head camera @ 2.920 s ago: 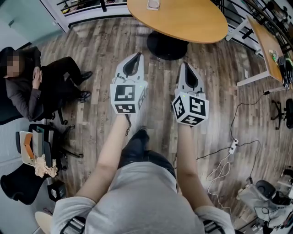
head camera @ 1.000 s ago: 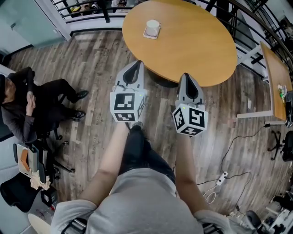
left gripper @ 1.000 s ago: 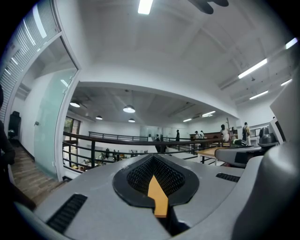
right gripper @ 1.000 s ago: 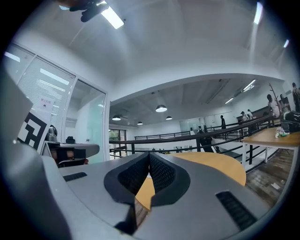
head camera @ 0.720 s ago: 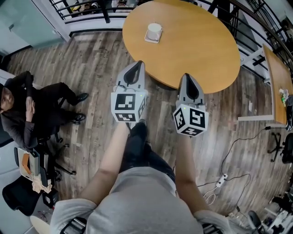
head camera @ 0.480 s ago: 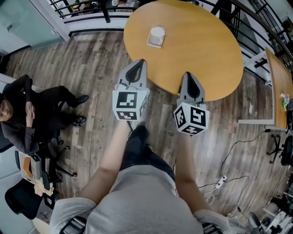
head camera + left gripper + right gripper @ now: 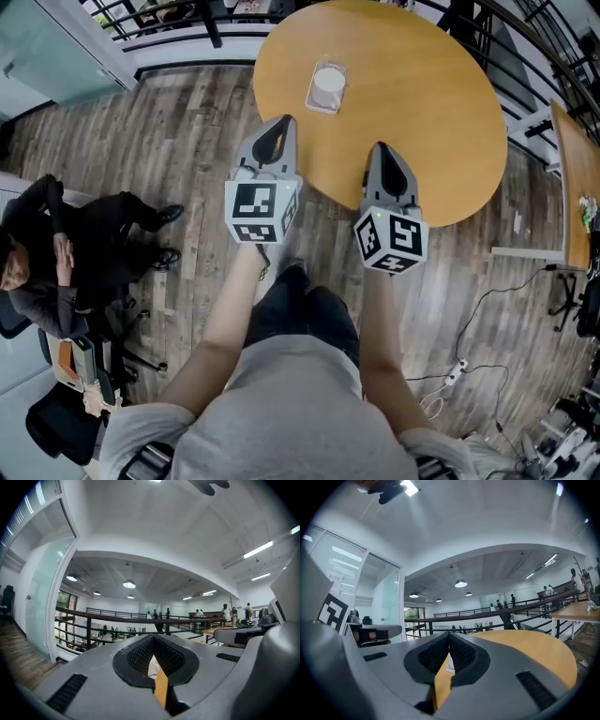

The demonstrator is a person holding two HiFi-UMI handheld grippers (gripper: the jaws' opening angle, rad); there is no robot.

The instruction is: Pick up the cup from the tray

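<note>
Left claw (image 7: 279, 124) and right claw (image 7: 379, 150) are both clenched and gripping nothing, hovering at the worktop (image 7: 427, 89) edge. Cup (image 7: 329, 79) is sitting on tray (image 7: 318, 104), apart from both.

White cup (image 7: 328, 79), pale tray (image 7: 317, 103), orange-brown table (image 7: 422, 103), grey-brown streaked plank floor (image 7: 187, 141).

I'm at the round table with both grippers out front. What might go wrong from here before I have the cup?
1. The left gripper and right gripper are both shut; reaching the cup like this would likely knock it rather than grasp it.
2. The cup stands on a small tray on the round table; a sideways nudge may slide both.
3. The cup sits well in from the near rim, so a low reach could hit the tabletop.
</note>
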